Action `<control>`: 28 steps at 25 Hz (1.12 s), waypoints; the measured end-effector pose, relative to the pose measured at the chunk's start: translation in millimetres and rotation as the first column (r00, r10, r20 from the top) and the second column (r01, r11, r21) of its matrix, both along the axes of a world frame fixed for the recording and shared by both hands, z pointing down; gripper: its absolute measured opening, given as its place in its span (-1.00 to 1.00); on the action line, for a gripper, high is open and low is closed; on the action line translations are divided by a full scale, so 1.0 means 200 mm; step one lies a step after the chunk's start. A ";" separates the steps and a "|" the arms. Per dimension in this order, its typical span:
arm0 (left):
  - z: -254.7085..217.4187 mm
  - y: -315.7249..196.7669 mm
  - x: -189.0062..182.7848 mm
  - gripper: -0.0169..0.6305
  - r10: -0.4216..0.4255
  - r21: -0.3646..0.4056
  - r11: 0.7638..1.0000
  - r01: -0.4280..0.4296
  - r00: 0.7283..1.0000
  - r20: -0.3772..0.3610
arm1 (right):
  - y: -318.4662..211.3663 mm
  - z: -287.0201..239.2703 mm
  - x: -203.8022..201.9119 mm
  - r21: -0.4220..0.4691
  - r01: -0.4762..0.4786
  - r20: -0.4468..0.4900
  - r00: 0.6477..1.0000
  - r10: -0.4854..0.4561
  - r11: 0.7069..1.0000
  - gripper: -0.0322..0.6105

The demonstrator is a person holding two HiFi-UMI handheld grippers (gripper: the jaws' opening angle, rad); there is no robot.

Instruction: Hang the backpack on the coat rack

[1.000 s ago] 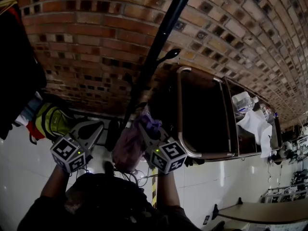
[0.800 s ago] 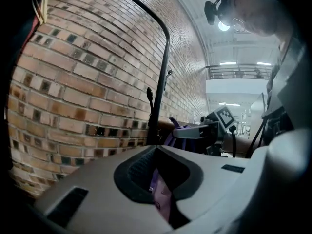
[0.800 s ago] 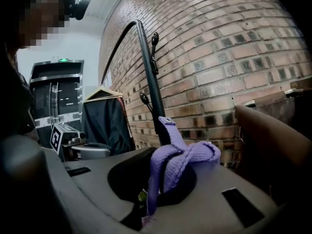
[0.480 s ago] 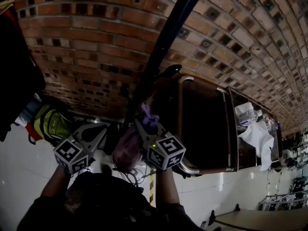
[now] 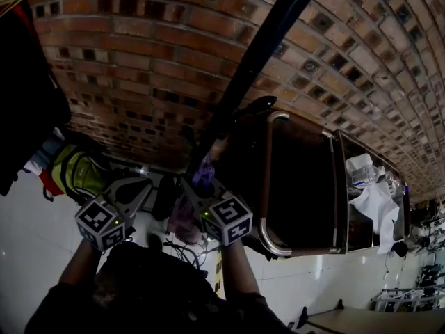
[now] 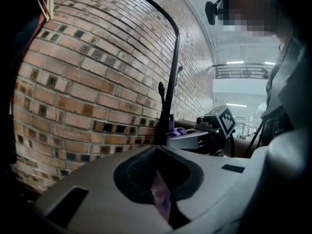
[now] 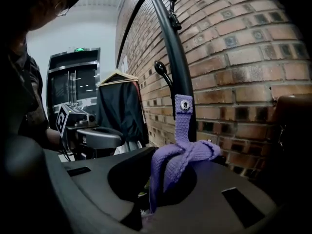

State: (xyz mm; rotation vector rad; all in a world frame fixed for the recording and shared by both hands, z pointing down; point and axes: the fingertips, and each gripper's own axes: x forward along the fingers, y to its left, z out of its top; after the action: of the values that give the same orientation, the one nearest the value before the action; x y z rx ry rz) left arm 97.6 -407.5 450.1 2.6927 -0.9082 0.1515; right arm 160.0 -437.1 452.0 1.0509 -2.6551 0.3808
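The left gripper (image 5: 132, 190) was at 8 o'clock in the head view and the right gripper (image 5: 198, 190) at 6 o'clock, both raised toward the brick wall (image 5: 125, 47).

1. Right gripper: clenched on the purple woven strap (image 7: 183, 147). The strap rose from between the jaws toward 12 o'clock. Its riveted end lay flat against the rack (image 7: 178, 77).
2. Left gripper: clenched on a thin pink-purple strip (image 6: 161, 204). The views did not show where this strip joined the load.
3. Backpack (image 5: 182, 221): it hung as a pink-purple mass between the two grippers, just at 7 o'clock of the right gripper, above the white floor (image 5: 28, 242). It was not yet on any hook.
4. Rack: the black pole ran from 1 o'clock of the head view down to the centre. A knobbed hook (image 5: 256, 105) stood out from it at 2 o'clock of the strap.

Change against the frames one second and half a second earlier:
- The right gripper had shifted toward 9 o'clock, closer to the pole. The strap end had come in with it and now overlapped the pole's lower part.
- The backpack showed less, as the right gripper covered more of it.
- The left gripper had kept almost the same place.
- The hook appeared lower in the head view than a second earlier.

Surroundings: a black garment (image 7: 119, 111) hung at 9 o'clock of the rack, and a green bag (image 5: 76, 176) lay at 10 o'clock of the left gripper.
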 end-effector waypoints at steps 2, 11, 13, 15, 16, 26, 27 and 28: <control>0.02 0.01 -0.01 -0.87 0.002 0.004 1.000 -0.002 1.000 0.010 | 0.01 0.05 -0.01 -0.018 -0.003 0.004 1.000 0.003 1.000 -0.89; 0.05 0.09 -0.09 -0.87 -0.015 -0.013 1.000 0.015 1.000 0.014 | 0.03 0.22 -0.02 -0.064 -0.078 0.090 0.992 0.083 0.995 -0.88; 0.07 0.12 -0.10 -0.87 -0.019 -0.024 1.000 0.019 1.000 0.015 | 0.03 0.24 -0.02 -0.074 -0.104 0.098 0.989 0.111 0.992 -0.88; 0.07 0.15 -0.11 -0.87 -0.020 -0.029 0.999 0.021 1.000 0.009 | 0.04 0.28 0.00 -0.094 -0.130 0.093 0.986 0.139 0.987 -0.88; 0.06 0.16 -0.11 -0.87 -0.020 -0.027 0.999 0.020 1.000 0.007 | 0.03 0.28 0.00 -0.099 -0.141 0.085 0.985 0.150 0.985 -0.88; 0.06 0.27 -0.14 -0.87 -0.009 -0.014 1.000 0.009 1.000 0.018 | 0.05 0.36 0.06 -0.069 -0.220 -0.011 0.976 0.220 0.973 -0.61; 0.05 0.28 -0.14 -0.87 -0.010 -0.020 1.000 0.010 1.000 0.011 | 0.05 0.37 0.07 -0.061 -0.228 -0.015 0.974 0.227 0.972 -0.57; 0.05 0.29 -0.14 -0.87 -0.012 -0.027 1.000 0.012 1.000 0.003 | 0.05 0.38 0.08 -0.052 -0.236 -0.019 0.972 0.236 0.970 -0.54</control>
State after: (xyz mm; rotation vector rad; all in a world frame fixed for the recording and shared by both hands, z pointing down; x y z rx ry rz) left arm 70.3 -349.0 460.9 2.6624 -0.9171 0.1642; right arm 175.2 -426.7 527.1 1.3518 -2.4988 0.4874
